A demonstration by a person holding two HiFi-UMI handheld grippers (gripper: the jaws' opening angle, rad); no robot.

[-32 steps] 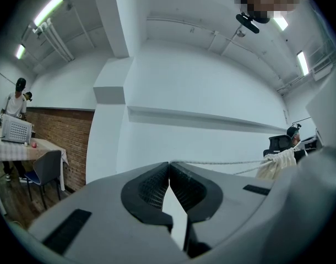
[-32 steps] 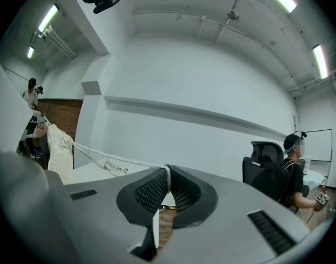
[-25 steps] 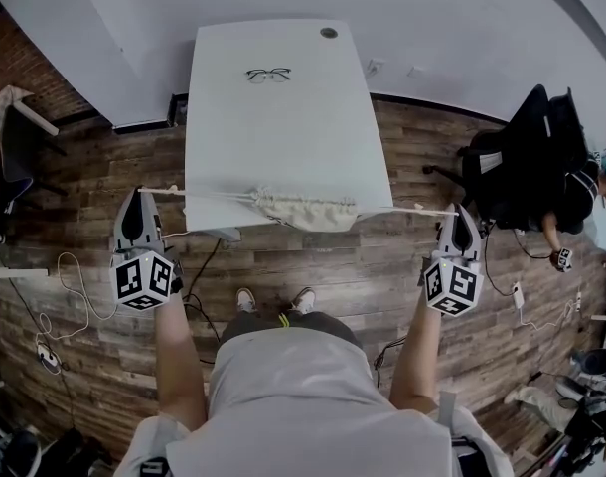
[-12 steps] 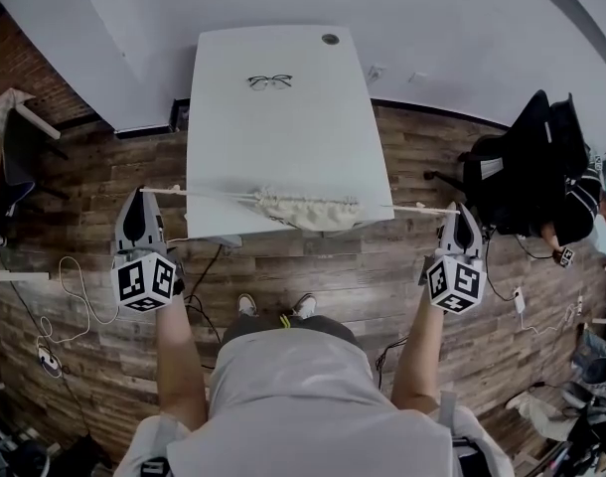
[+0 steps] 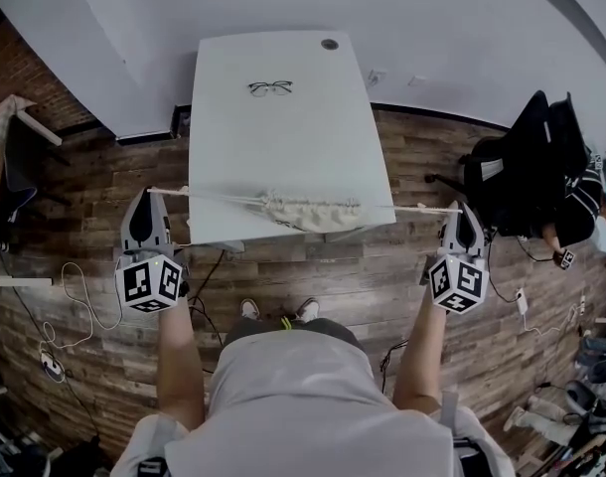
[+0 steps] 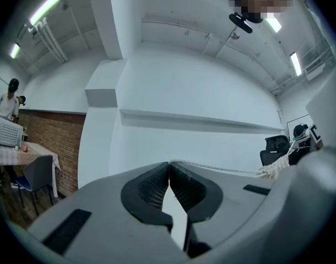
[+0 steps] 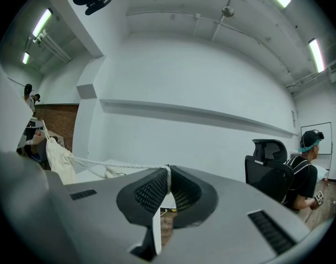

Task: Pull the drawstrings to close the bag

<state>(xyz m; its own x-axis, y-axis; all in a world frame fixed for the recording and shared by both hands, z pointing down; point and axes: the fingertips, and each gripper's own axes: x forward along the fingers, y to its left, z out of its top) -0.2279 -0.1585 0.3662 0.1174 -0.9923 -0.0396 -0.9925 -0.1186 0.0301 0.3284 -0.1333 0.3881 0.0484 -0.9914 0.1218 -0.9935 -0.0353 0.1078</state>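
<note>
Head view has our left gripper point(image 5: 149, 195) and right gripper point(image 5: 465, 208) spread wide apart, each clamped tight on a cord end: left drawstring point(image 5: 219, 197), right drawstring point(image 5: 422, 210). Both cords run taut inward to the bag point(image 5: 313, 212) — it's bunched up between the grippers, at the near edge of the table point(image 5: 273, 137).

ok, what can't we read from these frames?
- Bag mouth: head view, too small to judge whether it's fully cinched.
- Bag, left gripper view: mostly cut off behind the gripper's own body.
- Drawstring ends: hidden inside the shut left tongs and right tongs.
- Glasses: too small for detail.
</note>
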